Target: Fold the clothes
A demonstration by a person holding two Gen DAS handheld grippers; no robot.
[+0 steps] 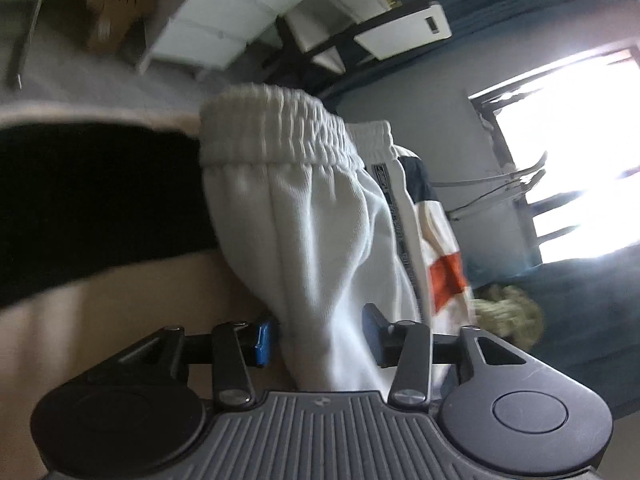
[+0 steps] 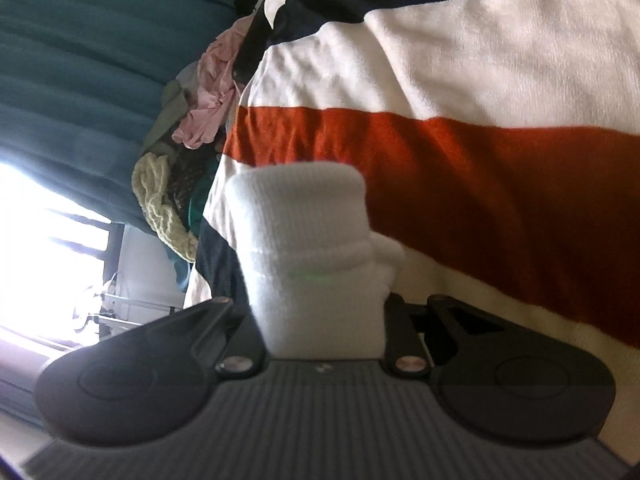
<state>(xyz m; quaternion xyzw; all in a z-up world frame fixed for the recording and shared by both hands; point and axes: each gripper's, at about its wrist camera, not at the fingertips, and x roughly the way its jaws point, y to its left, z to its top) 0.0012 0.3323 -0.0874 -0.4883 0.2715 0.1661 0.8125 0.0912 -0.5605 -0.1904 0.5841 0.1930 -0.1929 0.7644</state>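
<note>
- Lettering on the white trousers' [image 1: 320,220] side tape [image 1: 394,200] is blurred, unreadable.
- Left gripper [image 1: 318,338] released, cloth hanging between its blue pads [image 1: 262,344].
- Right gripper [image 2: 320,320] clenches the white cuff [image 2: 308,240]; its fingertips are hidden.

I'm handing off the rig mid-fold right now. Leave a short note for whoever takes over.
Left gripper: jaws open, the white shorts hang between the blue pads, not pinched.
Right gripper: shut on a white fabric edge, apparently the same shorts.
Pile of unfolded clothes lies behind.
Done: no finished fold visible.
Left: re-grip on the left, fold the shorts, then probably the pile.
</note>
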